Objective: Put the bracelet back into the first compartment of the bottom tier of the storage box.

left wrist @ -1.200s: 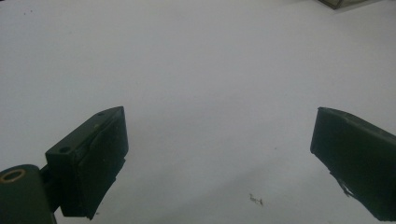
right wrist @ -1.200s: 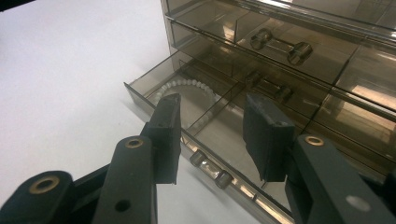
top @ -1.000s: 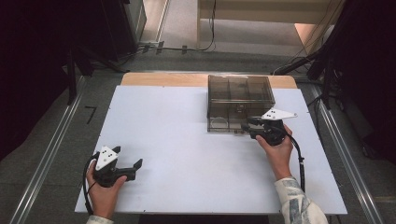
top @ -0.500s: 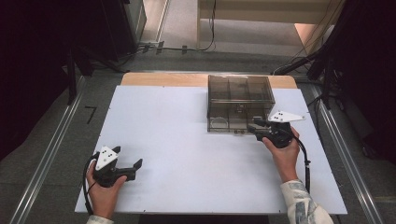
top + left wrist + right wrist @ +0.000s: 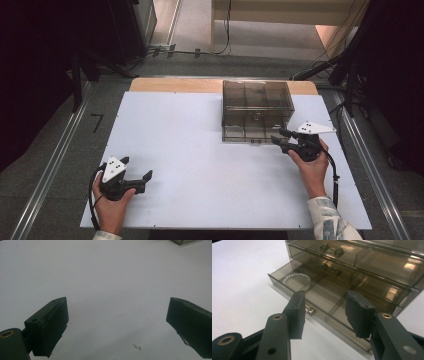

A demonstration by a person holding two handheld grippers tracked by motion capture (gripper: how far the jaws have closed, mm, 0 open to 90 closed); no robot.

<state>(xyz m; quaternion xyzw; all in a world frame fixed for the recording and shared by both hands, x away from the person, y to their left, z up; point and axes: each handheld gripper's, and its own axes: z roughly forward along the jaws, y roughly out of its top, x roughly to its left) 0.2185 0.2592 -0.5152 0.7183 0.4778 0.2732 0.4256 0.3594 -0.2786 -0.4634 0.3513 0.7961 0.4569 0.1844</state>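
Smoked-plastic drawer unit point(image 5: 257, 111) at the far edge of the white table point(image 5: 200, 165), right of centre, bottom drawer point(image 5: 317, 298) pulled partly out toward the near side. Contents hard to make out through the tinted walls in the high view; in the right gripper view, white beaded ring point(image 5: 296, 280) lying in the left compartment of the open drawer, small metal handle point(image 5: 310, 310) on the drawer front partly hidden behind one jaw, right end of the unit cut off by the picture edge. Right gripper point(image 5: 280, 139) just off the drawer front near the right edge of the table, jaws apart, nothing between them, apparently clear of the handle. Compared with one second ago, right gripper drawn slightly back toward the near right; drawer position not visibly changed at this size. Left gripper point(image 5: 148, 175) resting near the near left corner, unmoved, jaws wide apart over bare table, a small speck point(image 5: 136, 347) on the surface between them. Person's hands point(image 5: 311, 167) entering from the near edge; cables and dark stands beyond the far edge.
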